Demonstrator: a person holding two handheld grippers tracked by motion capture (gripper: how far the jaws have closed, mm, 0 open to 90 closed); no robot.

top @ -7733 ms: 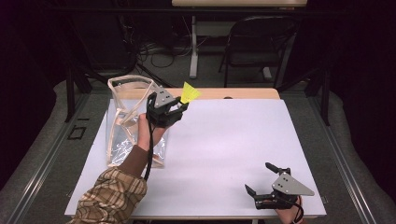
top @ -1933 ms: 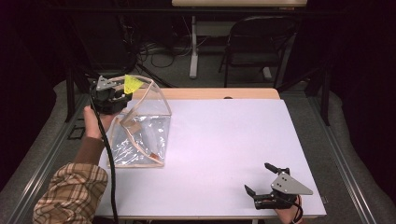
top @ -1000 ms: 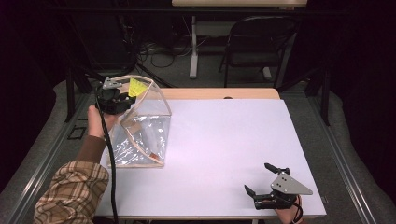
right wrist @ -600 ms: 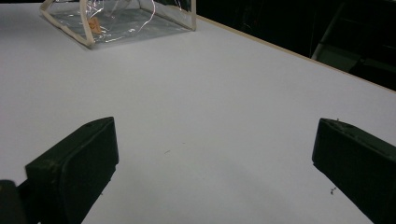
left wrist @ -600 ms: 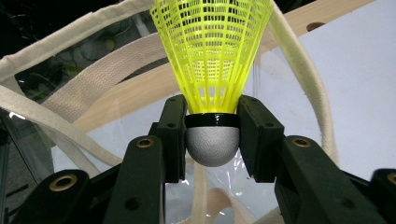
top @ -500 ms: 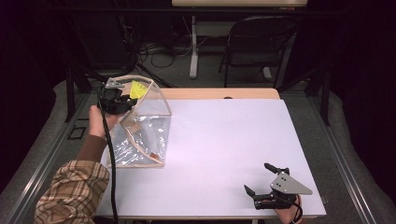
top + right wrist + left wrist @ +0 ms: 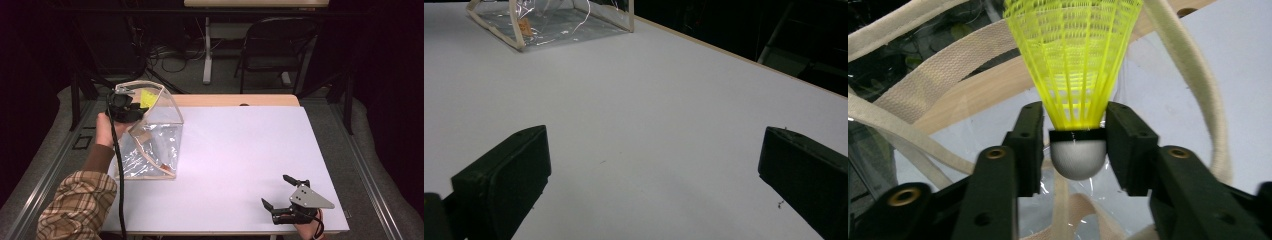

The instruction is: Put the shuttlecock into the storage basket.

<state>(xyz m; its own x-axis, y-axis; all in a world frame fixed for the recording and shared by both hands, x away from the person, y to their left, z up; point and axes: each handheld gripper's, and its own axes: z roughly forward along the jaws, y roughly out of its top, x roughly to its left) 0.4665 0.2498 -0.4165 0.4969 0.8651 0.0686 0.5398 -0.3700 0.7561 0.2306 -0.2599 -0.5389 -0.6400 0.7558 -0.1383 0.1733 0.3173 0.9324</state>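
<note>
Over the clear bag (image 7: pixel 155 142), yellow shuttlecock (image 7: pixel 1075 75)

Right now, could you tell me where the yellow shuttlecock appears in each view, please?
High view: shuttlecock upper left, at the clear bag's mouth, beside the left gripper.
Left gripper view: centre, white cork between the jaws, which have just been opening.
Right gripper view: not in it.
Shared landmark: the clear bag.

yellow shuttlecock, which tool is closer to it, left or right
Left. The left tool has the yellow shuttlecock between its jaws over the clear bag, jaws just easing open. The right tool rests open at the table's near right corner, far away.
</note>
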